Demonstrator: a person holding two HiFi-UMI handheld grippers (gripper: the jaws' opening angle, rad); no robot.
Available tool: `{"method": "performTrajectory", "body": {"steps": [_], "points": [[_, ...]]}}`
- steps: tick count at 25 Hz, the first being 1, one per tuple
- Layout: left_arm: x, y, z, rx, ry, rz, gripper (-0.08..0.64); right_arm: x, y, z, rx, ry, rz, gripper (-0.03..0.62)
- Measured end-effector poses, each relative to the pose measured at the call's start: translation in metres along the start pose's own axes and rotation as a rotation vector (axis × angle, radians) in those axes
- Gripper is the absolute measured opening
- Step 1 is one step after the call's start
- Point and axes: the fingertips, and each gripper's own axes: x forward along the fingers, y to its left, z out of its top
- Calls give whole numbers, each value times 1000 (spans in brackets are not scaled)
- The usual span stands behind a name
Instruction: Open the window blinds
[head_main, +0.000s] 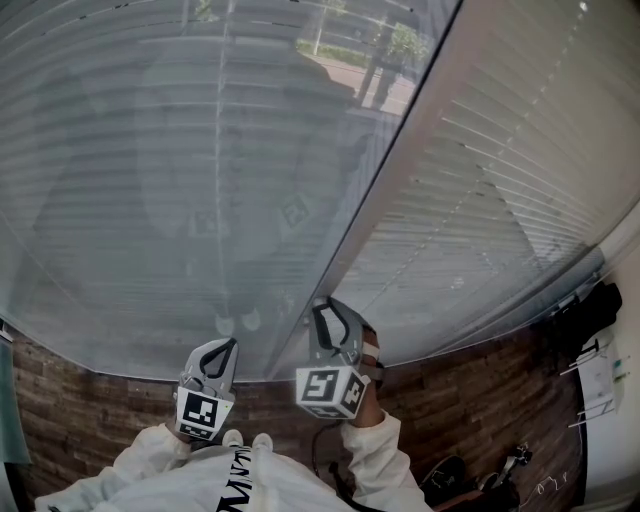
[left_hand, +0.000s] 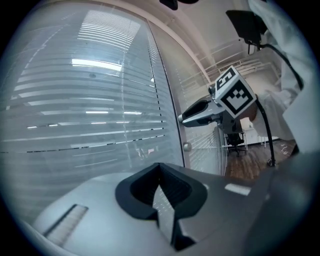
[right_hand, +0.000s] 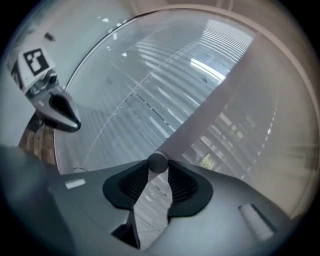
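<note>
Blinds (head_main: 150, 200) hang lowered; right gripper (right_hand: 158, 169) pinches round knob (right_hand: 158, 161), left gripper (left_hand: 160, 167) closed, empty.

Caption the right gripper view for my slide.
Right gripper grips the round knob on the window frame beside the blinds.
</note>
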Motion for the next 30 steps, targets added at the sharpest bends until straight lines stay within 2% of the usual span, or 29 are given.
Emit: {"method": "performTrajectory", "body": {"steps": [9, 20, 22, 25, 27, 30], "points": [[0, 0, 0, 3, 3, 3, 0, 1, -7, -3, 843, -88, 143, 126], [-5, 0, 2, 5, 2, 6, 0, 0, -11, -5, 1670, -248, 301, 124], [-6, 0, 2, 6, 3, 7, 0, 0, -12, -5, 1759, -276, 317, 126], [-7, 1, 2, 7, 2, 10, 0, 1, -13, -5, 1786, -299, 340, 127], [-8, 1, 1, 6, 2, 10, 0, 1, -13, -4, 1757, -307, 362, 128], [-8, 0, 1, 5, 2, 7, 0, -3, -20, -1, 1610, -305, 355, 136]]}}
